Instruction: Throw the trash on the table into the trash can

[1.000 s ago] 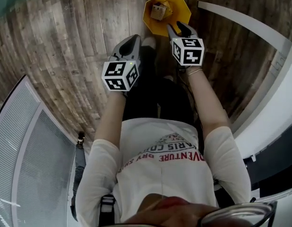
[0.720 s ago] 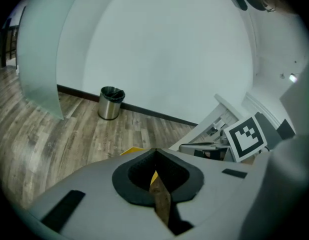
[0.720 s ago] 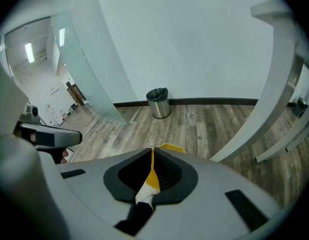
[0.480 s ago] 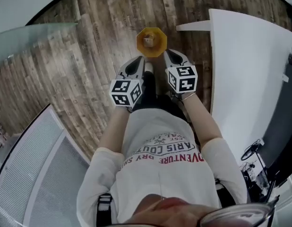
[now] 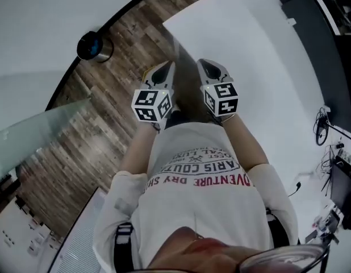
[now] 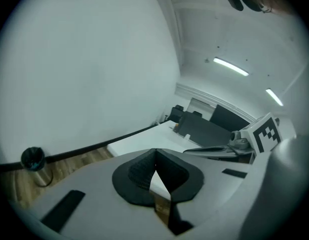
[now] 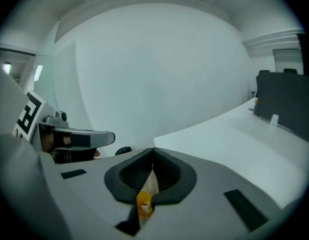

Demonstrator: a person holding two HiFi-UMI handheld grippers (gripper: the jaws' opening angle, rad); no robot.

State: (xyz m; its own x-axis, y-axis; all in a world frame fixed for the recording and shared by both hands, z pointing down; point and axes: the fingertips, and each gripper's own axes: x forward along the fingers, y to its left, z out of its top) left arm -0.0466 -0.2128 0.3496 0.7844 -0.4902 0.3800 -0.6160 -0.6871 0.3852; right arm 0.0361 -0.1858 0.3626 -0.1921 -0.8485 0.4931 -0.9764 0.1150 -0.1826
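Grey left gripper [image 6: 154, 159] pinched pad to pad, nothing held. Right gripper [image 7: 153, 156] just beside it, jaws just closing down to touching, nothing between. Both up in front of the chest, pointing over the near corner of the white table [image 5: 249, 44]. Yellow trash can [image 7: 140, 200] down below, seen only through the slot under the right jaws, pale scrap [image 7: 145, 208] lying inside. No trash spotted on the bare stretch of table; dark panel [image 5: 320, 44] along the far edge, too small to check for litter. Steel cylinder [image 5: 95, 46] on the wood floor [image 5: 107, 112], well apart. Reads as the gap between drops: one piece binned, next one to find. Next move: scan further along the top, open up, come down over a piece. Readable writing: shirt [image 5: 192, 209] print, upside down to the head view, red "VENTURE", partial "ARIS COUT" above; marker cubes [image 5: 151, 104] square patterns only
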